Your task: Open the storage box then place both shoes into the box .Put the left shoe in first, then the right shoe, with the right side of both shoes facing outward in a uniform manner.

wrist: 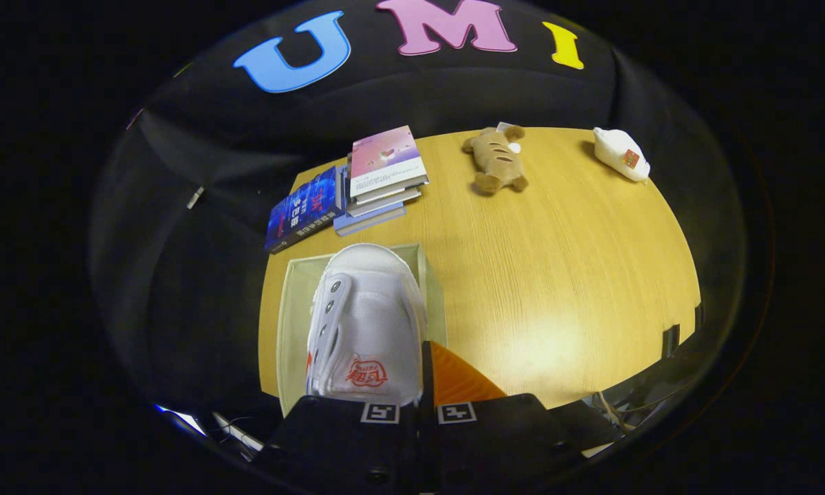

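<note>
A white sneaker (368,323) with a red logo on its tongue hangs just ahead of my fingers, toe pointing away from me. It sits over the open pale storage box (290,323), whose walls show on both sides of it. My gripper (426,364) is nearly closed, its two finger markers close together, and appears shut on the shoe's rear edge. The orange finger (457,381) shows to the right of the shoe. The box's inside is hidden under the shoe, so I cannot tell whether another shoe lies in it.
The box stands near the left edge of a wooden table (557,275). Beyond it lie a blue book (302,210) and a stack of books (383,175). A brown plush toy (495,159) and a white object (622,155) rest at the far side.
</note>
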A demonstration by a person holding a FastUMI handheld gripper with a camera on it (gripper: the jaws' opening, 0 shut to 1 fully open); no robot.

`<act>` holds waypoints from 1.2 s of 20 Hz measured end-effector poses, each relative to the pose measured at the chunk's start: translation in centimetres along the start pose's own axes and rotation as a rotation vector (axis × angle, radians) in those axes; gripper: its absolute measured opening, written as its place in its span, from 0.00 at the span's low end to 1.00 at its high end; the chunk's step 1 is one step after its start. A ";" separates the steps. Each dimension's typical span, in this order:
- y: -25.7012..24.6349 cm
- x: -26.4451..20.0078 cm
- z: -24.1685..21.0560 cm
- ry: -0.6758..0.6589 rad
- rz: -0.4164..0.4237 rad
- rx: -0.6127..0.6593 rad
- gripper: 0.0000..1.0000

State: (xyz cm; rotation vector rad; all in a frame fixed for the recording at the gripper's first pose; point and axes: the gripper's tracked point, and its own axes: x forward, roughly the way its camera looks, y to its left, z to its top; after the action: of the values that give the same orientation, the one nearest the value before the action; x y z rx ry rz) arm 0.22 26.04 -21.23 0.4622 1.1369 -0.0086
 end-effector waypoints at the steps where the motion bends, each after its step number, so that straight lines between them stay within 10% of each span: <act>1: 0.2 0.7 -0.4 0.000 -0.024 -0.021 0.06; 8: 2.2 3.7 -1.6 -0.016 -0.050 -0.104 0.13; 13: 3.3 2.3 -0.7 -0.076 -0.003 -0.169 0.83; 24: 1.7 -1.9 0.9 -0.173 0.167 -0.216 0.94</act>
State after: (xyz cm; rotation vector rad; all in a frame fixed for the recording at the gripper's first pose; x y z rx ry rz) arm 0.60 26.86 -18.65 0.3543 0.9147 0.2140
